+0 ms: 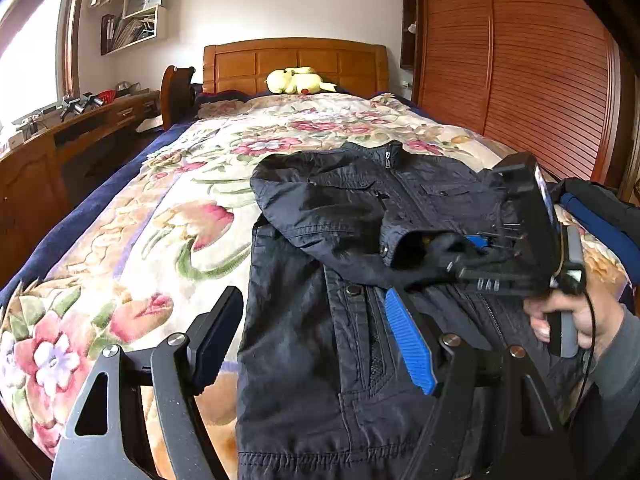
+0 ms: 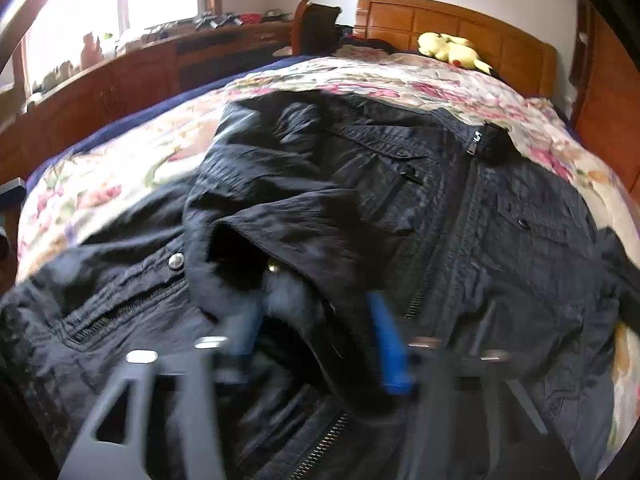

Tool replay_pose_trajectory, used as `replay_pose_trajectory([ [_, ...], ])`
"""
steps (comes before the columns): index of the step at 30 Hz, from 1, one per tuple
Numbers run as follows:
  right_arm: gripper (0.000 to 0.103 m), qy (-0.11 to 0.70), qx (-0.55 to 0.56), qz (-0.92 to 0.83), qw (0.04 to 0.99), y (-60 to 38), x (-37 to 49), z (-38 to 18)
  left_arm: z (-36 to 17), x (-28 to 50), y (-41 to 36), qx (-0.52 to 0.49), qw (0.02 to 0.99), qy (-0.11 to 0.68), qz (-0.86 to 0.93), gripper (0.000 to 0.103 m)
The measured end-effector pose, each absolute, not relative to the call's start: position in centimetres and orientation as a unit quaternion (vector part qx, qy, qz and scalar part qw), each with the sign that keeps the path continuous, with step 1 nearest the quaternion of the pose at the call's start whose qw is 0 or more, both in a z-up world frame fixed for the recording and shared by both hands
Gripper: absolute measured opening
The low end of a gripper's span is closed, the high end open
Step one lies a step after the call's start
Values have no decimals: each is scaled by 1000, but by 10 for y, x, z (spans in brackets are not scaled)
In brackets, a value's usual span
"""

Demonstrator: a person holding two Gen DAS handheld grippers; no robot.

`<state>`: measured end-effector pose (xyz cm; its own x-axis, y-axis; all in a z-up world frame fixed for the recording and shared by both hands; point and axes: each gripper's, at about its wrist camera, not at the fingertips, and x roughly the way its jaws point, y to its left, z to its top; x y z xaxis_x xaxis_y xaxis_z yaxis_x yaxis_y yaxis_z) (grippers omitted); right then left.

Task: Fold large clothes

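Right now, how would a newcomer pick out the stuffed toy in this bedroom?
Start at the bed with its flowered quilt and follow it past the black jacket to the wooden headboard. The stuffed toy lies at the headboard's foot, the only pale yellow thing on the bed.

- home bedroom
- bed (image 1: 120,216) with floral quilt, wooden headboard (image 1: 296,62)
- yellow plush toy (image 1: 298,80) at headboard
- slatted wooden wardrobe (image 1: 520,72), wall shelves (image 1: 132,20), window (image 1: 28,64)
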<state>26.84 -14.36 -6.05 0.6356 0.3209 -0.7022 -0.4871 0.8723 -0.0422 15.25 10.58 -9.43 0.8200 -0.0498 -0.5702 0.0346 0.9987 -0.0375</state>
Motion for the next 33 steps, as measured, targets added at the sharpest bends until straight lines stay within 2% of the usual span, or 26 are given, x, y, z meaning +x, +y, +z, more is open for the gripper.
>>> replay_pose_trajectory([
  [1,13,360,-106,224,899,-148,270,-58,-95,153,105,-13,954,299,-24,75],
  [2,8,356,-97,225,902,-156,271,-54,-95,153,103,-13,954,299,-25,75],
  [3,7,350,-91,226,905,-160,271,-52,-95,154,101,-13,954,299,-27,75],
  [11,6,270,-41,220,936,-217,233,-13,-94,162,74,-2,954,295,-50,75],
  [16,6,250,-40,195,948,-246,212,-8,-89,168,52,1,956,285,-67,75],
  [23,6,260,-32,137,955,-281,206,-19,-87,176,26,9,957,276,-89,75],
  [28,6,301,-21,109,947,-287,213,-33,-87,180,11,13,956,276,-101,75],
  [32,7,307,-5,92,947,-290,208,-20,-89,181,3,13,954,281,-107,75],
  [33,11,302,-5,89,949,-290,205,-17,-89,181,1,15,953,282,-108,75],
])
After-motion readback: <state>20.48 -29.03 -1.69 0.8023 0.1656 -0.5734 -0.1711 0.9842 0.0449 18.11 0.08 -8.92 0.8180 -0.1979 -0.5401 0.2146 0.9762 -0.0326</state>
